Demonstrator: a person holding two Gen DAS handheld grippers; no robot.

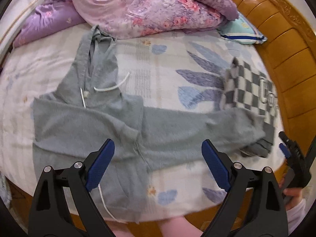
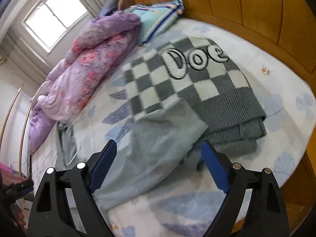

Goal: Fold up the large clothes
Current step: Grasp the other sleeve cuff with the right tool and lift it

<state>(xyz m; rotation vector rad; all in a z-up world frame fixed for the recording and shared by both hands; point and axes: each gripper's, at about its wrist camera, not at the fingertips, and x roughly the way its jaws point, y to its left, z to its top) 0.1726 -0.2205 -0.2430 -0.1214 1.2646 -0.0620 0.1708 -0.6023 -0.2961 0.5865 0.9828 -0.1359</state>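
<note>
Two grippers over the bed, both spread wide and holding nothing. Left gripper (image 1: 158, 154) above the lower body of the grey hoodie (image 1: 86, 122), cloth between and beyond the blue pads (image 1: 100, 164), no contact visible. Right gripper (image 2: 159, 156) over the hoodie's outstretched sleeve (image 2: 158, 144), sleeve end draped on the folded checkered sweater (image 2: 187, 83). Farther back on the floral sheet (image 1: 167, 73): hood and white drawstring (image 1: 110, 86), then purple quilt (image 1: 150, 7), striped pillow (image 2: 158, 17), wooden headboard (image 2: 246, 4).
</note>
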